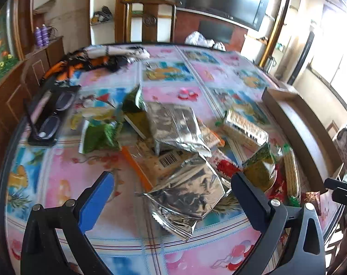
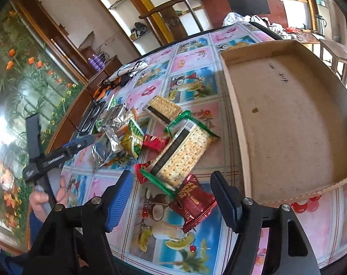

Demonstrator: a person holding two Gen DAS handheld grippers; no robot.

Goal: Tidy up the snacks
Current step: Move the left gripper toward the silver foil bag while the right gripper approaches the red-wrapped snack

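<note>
Nothing is sorted yet: the cardboard tray (image 2: 288, 119) at three o'clock on the tabletop (image 2: 191, 84) sits empty, while the snack pile (image 2: 164, 137) lies loose beside it. The right gripper (image 2: 171, 197) stands open around a red packet (image 2: 191, 204), not pressing it. The left gripper (image 1: 173, 183) hovers open over a silver pouch (image 1: 187, 190).

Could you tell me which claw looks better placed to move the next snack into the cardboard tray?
Probably the right claw: it stands open around the red snack packet, right beside the cardboard tray. The left claw is open over a silver packet, farther off.
</note>
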